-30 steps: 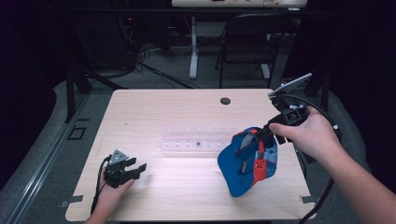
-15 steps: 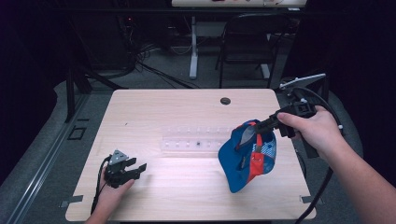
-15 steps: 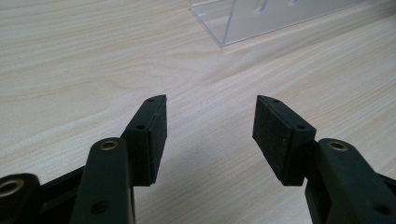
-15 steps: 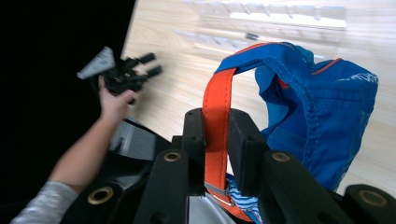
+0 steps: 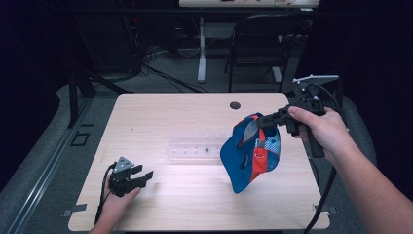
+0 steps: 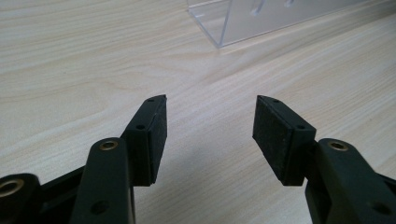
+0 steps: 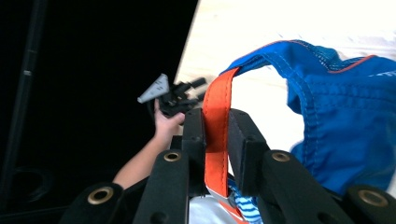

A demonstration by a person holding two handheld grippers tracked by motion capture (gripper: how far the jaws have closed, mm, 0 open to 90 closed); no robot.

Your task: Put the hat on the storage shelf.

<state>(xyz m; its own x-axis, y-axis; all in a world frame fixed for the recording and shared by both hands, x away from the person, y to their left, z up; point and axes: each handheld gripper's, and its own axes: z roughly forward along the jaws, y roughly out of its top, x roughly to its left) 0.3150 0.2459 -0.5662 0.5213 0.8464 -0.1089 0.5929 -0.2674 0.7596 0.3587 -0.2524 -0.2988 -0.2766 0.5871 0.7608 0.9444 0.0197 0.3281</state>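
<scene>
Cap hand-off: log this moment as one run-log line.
right gripper: shut on orange strap | cap: hanging above table | left gripper: open, empty, low over table | clear rack: untouched

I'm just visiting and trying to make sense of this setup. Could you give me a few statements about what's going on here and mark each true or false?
1. The right gripper is clamped on the orange strap of a blue cap. True.
2. The cap lies flat on the table. False: it hangs from the right gripper, lifted above the wood.
3. The left gripper holds a second cap. False: its jaws stand open with nothing between them, low over the table.
4. A clear plastic rack sits near the middle of the table. True.
5. The rack is stacked on the cap. False: it stands on the table, beside the cap.
</scene>
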